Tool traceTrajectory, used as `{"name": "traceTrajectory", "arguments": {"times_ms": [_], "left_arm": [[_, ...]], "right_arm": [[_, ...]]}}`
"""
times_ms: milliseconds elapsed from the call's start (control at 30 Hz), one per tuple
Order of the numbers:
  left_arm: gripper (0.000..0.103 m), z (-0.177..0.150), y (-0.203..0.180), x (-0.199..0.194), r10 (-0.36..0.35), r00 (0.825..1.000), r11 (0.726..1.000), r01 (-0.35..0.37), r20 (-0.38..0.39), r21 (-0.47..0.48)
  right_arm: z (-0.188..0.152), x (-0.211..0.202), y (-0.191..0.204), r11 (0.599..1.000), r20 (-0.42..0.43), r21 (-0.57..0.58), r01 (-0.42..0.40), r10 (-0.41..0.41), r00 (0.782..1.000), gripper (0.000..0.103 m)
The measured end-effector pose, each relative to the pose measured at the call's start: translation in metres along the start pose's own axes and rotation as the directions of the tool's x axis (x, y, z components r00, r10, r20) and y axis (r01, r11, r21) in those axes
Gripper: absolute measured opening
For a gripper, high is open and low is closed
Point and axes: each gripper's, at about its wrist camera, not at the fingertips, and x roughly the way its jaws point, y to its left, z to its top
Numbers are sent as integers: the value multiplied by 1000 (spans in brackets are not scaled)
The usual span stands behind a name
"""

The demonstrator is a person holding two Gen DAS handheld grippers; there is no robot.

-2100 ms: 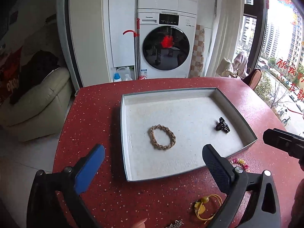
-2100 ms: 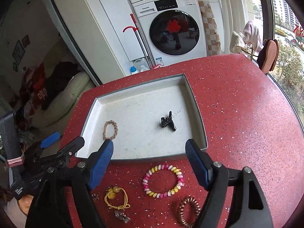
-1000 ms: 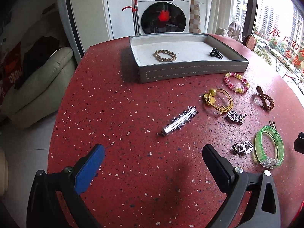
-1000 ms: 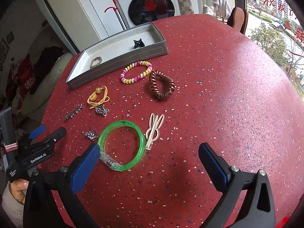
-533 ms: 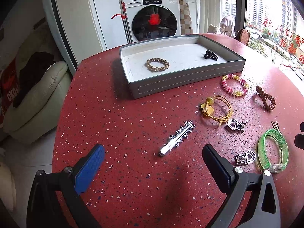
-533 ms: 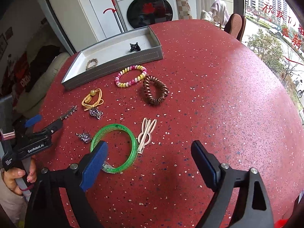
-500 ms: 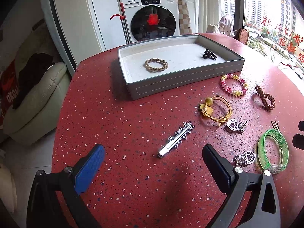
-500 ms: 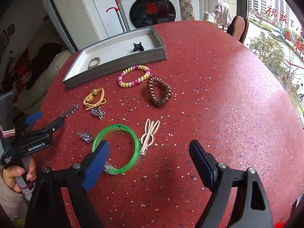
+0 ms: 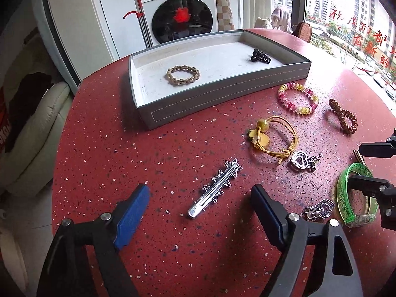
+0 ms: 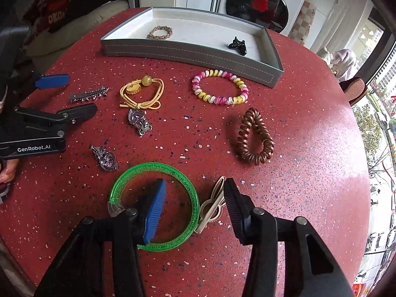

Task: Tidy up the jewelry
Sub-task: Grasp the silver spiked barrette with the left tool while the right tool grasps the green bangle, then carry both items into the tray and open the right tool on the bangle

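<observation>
My right gripper (image 10: 194,205) points down at a green bangle (image 10: 118,185), one finger inside the ring and one outside its right rim. The jaws are closing and neither pad presses on the rim. A silver star hair clip (image 9: 215,188) lies between the fingers of my left gripper (image 9: 198,208), whose jaws are wide and closing, clear of the clip. At the back stands the grey tray (image 9: 222,99), with a braided bracelet (image 9: 183,74) and a black claw clip (image 9: 259,55) in it. The right wrist view shows my left gripper (image 10: 65,96) beside the same silver clip (image 10: 87,95).
Loose on the red table: a pink-yellow spiral bracelet (image 10: 219,90), a brown spiral tie (image 10: 255,137), a yellow bead hair tie (image 10: 142,91), two silver heart charms (image 10: 138,120) (image 10: 105,158) and a beige clip (image 10: 212,205) against my right finger. A person's hand (image 10: 7,170) is at the left edge.
Both grippers have come closer to the table. The right one has rolled and narrowed its jaws astride the green bangle's rim. The left one now has the silver clip between its fingers.
</observation>
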Motion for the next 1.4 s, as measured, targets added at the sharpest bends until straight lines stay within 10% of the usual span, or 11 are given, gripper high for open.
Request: {"name": "traceTrajectory", "arguments": {"times_ms": [267, 400, 533, 1400], "left_arm": [[67, -1, -3, -3, -108, 994, 994, 108, -14, -10], [35, 0, -11, -6, -114, 993, 993, 114, -14, 22], [35, -1, -13, -8, -95, 995, 995, 95, -9, 18], [35, 14, 21, -68, -135, 977, 972, 163, 164, -169]], "right_arm": [[4, 2, 6, 996, -10, -85, -35, 34, 999, 38], [6, 1, 11, 993, -20, -105, -58, 56, 998, 20], [4, 1, 16, 993, -18, -99, -59, 57, 998, 7], [11, -46, -30, 964, 182, 209, -167, 130, 975, 7]]}}
